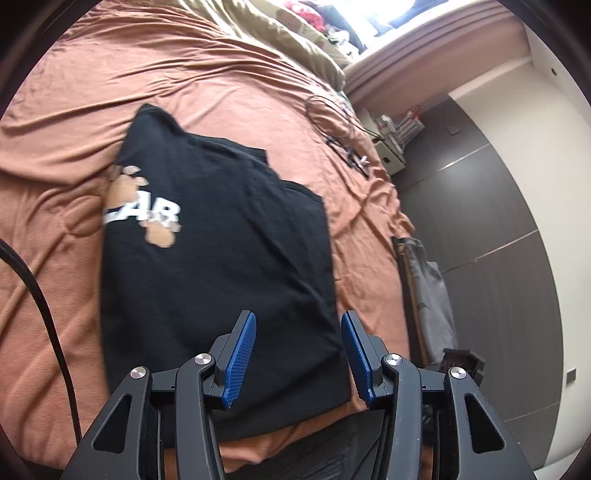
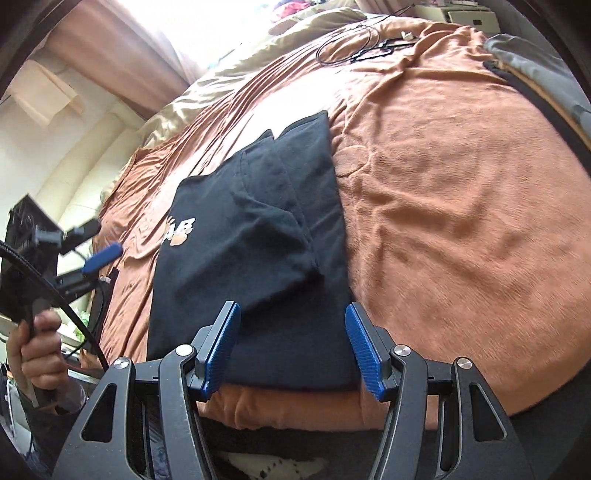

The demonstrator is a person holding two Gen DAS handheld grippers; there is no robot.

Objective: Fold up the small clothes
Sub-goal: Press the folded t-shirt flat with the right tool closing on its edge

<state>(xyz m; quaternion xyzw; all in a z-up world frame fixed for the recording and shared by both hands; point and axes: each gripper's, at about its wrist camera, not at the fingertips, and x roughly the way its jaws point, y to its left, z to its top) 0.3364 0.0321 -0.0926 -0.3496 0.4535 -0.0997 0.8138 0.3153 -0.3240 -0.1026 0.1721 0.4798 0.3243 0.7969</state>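
A black T-shirt [image 1: 221, 258] with a white and tan print lies on the orange-brown bedspread [image 1: 110, 92], its sides folded in to a long rectangle. My left gripper [image 1: 298, 325] is open and empty, hovering above the shirt's near right corner. In the right wrist view the same shirt [image 2: 258, 240] lies lengthwise ahead, a folded sleeve on top. My right gripper [image 2: 291, 317] is open and empty above the shirt's near edge. The left gripper [image 2: 101, 254] also shows at the far left of that view, held in a hand.
Thin black cables [image 1: 340, 125] lie on the bedspread beyond the shirt. A tan duvet [image 1: 280, 33] is bunched at the head of the bed. A grey bag [image 1: 428, 288] hangs at the bed's right side, by dark wardrobe doors [image 1: 498, 221]. The bed's near edge [image 2: 295, 410] is just below the grippers.
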